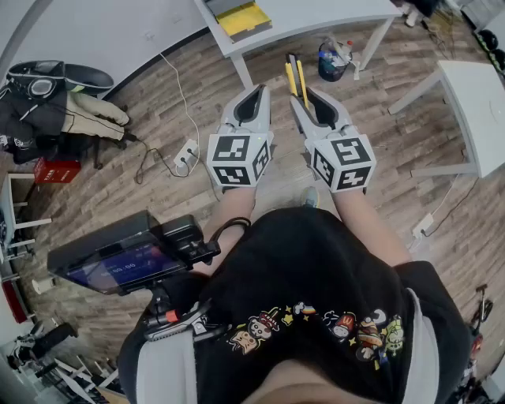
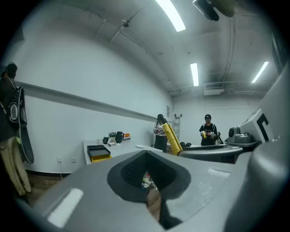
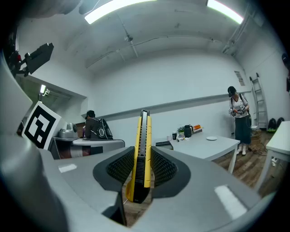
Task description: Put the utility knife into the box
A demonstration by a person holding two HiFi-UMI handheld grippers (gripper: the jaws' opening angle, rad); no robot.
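The right gripper [image 1: 309, 99], right of centre in the head view, has its jaws closed on the yellow utility knife [image 3: 142, 149]. The knife stands upright between the ribbed pads in the right gripper view, its black slider facing the camera and its tip pointing away toward the top of the frame. The left gripper [image 1: 252, 99] sits just beside it with its jaws brought together on nothing; the left gripper view shows only floor clutter through the hollow between the pads.

Both grippers are held over the wooden floor, well short of the white table [image 1: 331, 14] at the top of the head view. The yellow-and-black box [image 1: 237, 17] rests on that table, at top centre.

This looks like the carrying step: the knife is grasped but not yet at the box. The next move calls for stepping toward the table, bringing the right gripper above the box, tipping the knife flat along the box's length, and then parting the jaws.
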